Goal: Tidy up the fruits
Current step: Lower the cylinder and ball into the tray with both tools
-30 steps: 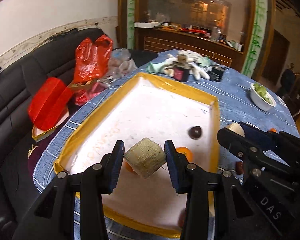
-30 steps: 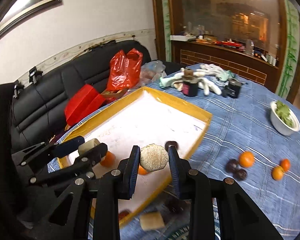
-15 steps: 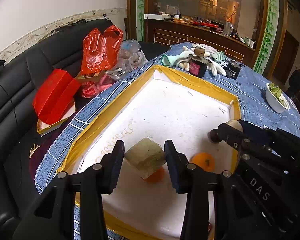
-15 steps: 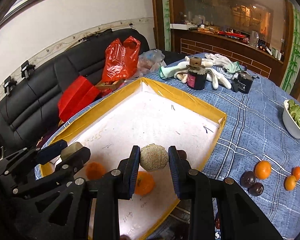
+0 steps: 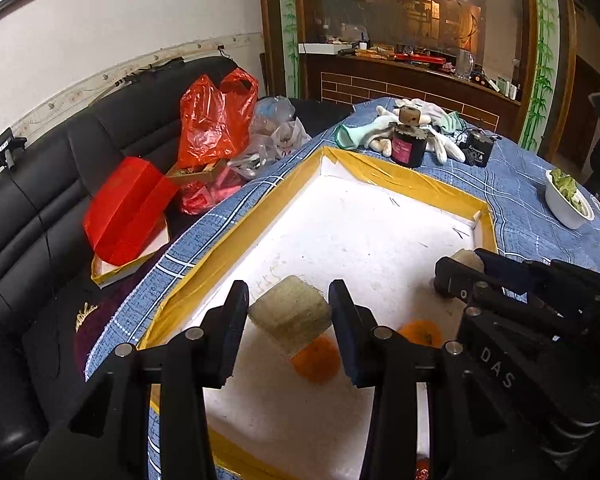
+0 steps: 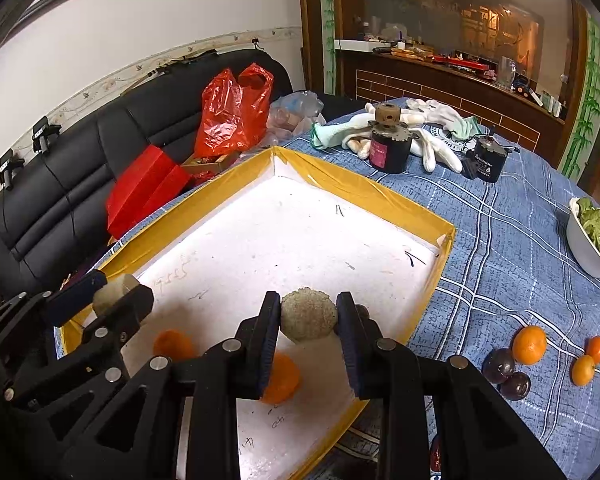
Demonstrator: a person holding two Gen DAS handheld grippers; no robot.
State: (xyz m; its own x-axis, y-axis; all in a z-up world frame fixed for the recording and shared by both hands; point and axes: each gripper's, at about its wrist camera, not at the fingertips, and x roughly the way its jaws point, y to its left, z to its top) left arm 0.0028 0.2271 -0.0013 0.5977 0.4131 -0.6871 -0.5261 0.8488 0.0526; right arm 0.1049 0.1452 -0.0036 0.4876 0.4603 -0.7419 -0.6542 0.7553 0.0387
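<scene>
Two tongs over tray [image 6: 364, 192], left tongs [image 5: 288, 316] clamping blocky fruit [image 5: 290, 318] (tan), right tongs [image 6: 308, 318] clamping round fruit [image 6: 308, 318]

tray [image 6: 364, 196]: we see a matt white floor, foam-like and scuffed, with glossy yellow tape on the rim
tablecloth [image 6: 500, 248]: we read it as woven blue cloth
block [image 5: 290, 318]: rough and fibrous, dull beige
ball [image 6: 308, 318]: grainy, matt
gripper fingers [image 6: 270, 338]: matt black plastic (the screws look like metal)
sofa [image 5: 32, 200]: smooth black leather look, slightly shiny
bag [image 5: 216, 120]: glossy red plastic film
</scene>
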